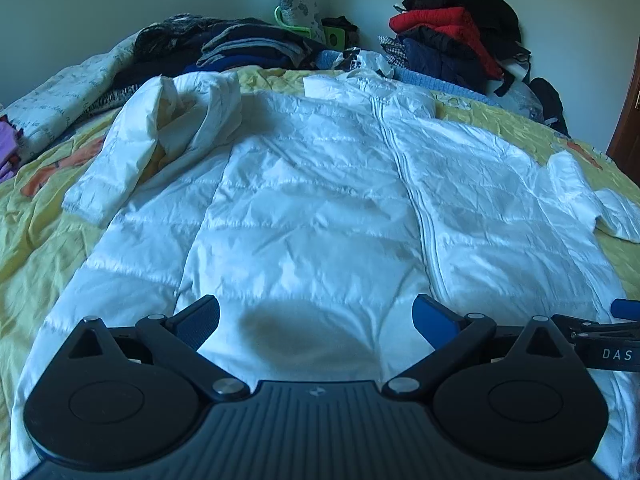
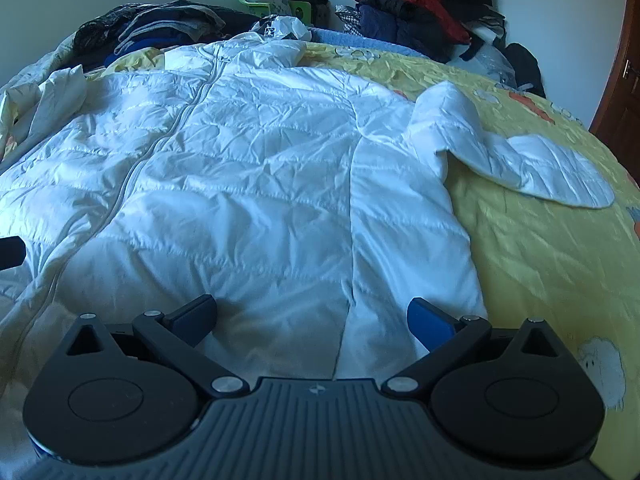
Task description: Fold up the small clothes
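Here, a white puffer jacket (image 1: 304, 200) lies spread across the middle of the frame on the yellow bedspread (image 2: 540, 248); the left gripper (image 1: 316, 320) and right gripper (image 2: 312, 318) hover at its hem, jaws spread wide, grasping nothing.

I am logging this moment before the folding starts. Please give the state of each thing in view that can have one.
White puffer jacket: spread flat on the bed, front up, unfolded.
Zipper: closed.
Left sleeve: bunched, bent over itself.
Right sleeve: lying out to the side on the yellow bedspread.
Left tool: open, holding nothing.
Right tool: open, holding nothing.
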`<state>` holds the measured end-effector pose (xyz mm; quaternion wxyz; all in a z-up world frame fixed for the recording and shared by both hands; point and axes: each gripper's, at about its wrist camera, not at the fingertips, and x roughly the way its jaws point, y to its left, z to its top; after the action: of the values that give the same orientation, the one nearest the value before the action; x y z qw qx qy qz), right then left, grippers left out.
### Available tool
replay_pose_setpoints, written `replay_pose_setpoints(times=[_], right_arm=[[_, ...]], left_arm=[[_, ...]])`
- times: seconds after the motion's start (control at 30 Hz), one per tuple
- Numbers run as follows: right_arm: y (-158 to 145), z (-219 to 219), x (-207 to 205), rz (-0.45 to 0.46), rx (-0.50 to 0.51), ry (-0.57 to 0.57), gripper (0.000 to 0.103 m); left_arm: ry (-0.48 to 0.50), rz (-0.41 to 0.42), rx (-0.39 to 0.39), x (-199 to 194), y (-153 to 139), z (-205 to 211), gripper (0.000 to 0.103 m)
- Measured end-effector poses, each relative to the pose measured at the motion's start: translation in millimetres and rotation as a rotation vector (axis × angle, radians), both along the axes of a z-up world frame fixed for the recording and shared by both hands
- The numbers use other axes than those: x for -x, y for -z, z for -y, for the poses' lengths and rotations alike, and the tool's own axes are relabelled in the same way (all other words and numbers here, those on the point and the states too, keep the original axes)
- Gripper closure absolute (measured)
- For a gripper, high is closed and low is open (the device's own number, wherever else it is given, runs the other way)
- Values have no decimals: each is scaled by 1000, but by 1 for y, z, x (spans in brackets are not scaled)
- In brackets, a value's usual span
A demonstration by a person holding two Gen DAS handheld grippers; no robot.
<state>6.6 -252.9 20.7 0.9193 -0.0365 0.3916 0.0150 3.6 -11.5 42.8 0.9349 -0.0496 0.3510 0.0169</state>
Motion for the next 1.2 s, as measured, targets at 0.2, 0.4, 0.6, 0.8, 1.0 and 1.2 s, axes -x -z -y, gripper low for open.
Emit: replay_pose_setpoints(times=[0.2, 0.4, 0.6, 0.8, 1.0, 1.2], right_arm=[[-7, -5, -21, 18, 45, -34, 1], [-12, -14, -35, 38, 95, -64, 1], [-16, -22, -48, 36, 108, -123, 1], [-63, 0, -104, 90, -31, -184, 1], [-93, 38, -205, 55, -318, -158, 0], [-87, 40, -309, -18, -506, -112, 1]], left_arm=[[0, 34, -20, -28, -3, -3, 0], [7, 39, -7, -43, 0, -5, 0], [14, 20, -50, -59, 22, -6, 0], [33, 30, -26, -64, 36, -11, 0], [40, 31, 0, -64, 38, -14, 0], [40, 33, 3, -63, 38, -14, 0]])
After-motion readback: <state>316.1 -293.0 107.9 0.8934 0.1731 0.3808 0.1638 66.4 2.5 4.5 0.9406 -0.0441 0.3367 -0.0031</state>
